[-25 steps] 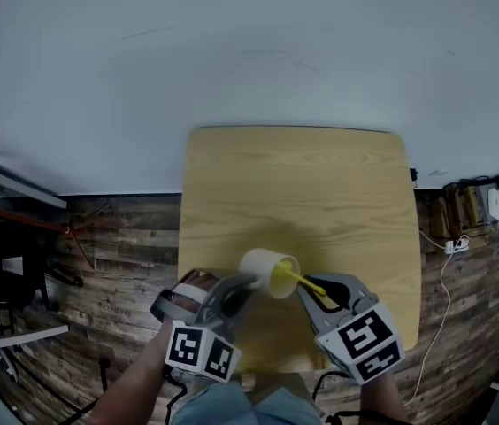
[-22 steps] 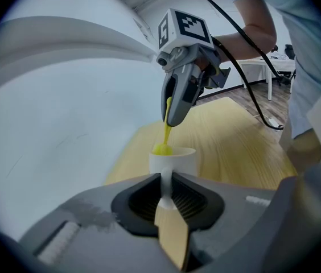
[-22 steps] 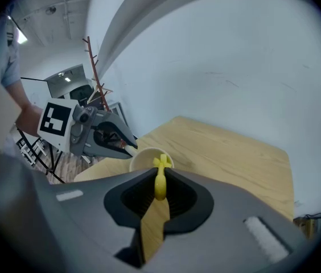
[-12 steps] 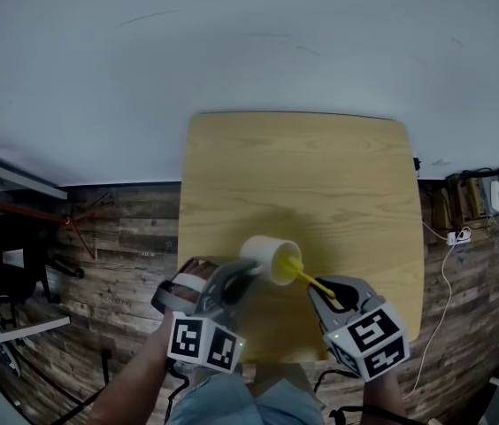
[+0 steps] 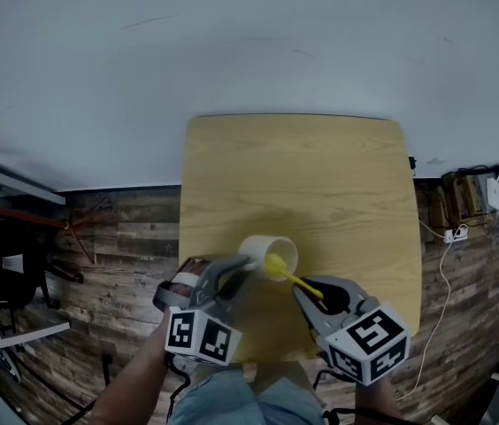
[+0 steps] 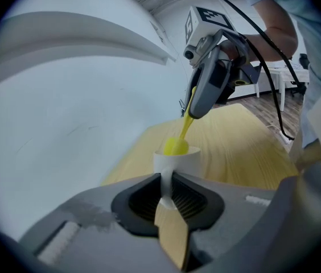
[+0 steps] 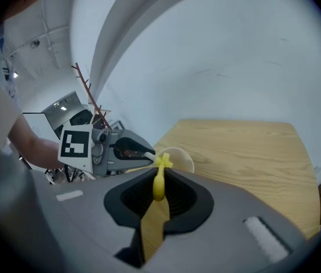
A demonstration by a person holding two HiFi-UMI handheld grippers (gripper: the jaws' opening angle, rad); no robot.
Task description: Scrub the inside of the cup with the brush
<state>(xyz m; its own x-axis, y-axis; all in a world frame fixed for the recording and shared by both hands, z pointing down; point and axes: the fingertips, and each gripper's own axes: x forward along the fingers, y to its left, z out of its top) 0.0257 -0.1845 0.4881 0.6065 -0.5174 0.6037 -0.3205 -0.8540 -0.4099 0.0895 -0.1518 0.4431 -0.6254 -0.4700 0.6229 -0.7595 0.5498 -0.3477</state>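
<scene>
Yellow plastic is what the right gripper [image 5: 318, 292] is closed on: the brush [image 5: 283, 273] is pinched by the thin end of its handle, and its head is lodged in the mouth of the white cup [image 5: 267, 253]. The cup appears to be held tipped just above the counter [image 5: 320, 175], close to its near edge, by the left gripper [image 5: 236, 277], whose jaws are clamped only on a narrow white part, probably the cup's handle. A hard push from the brush could twist the cup in that slim grip, or the brush could be levered askew between the right jaws. A dropped cup would land on the wood or fall past the near edge. Nothing else is seen on the counter, so no obstacle is met. A power strip [image 5: 456, 245] lies on the plank floor [image 5: 126, 246] beyond the right edge.
</scene>
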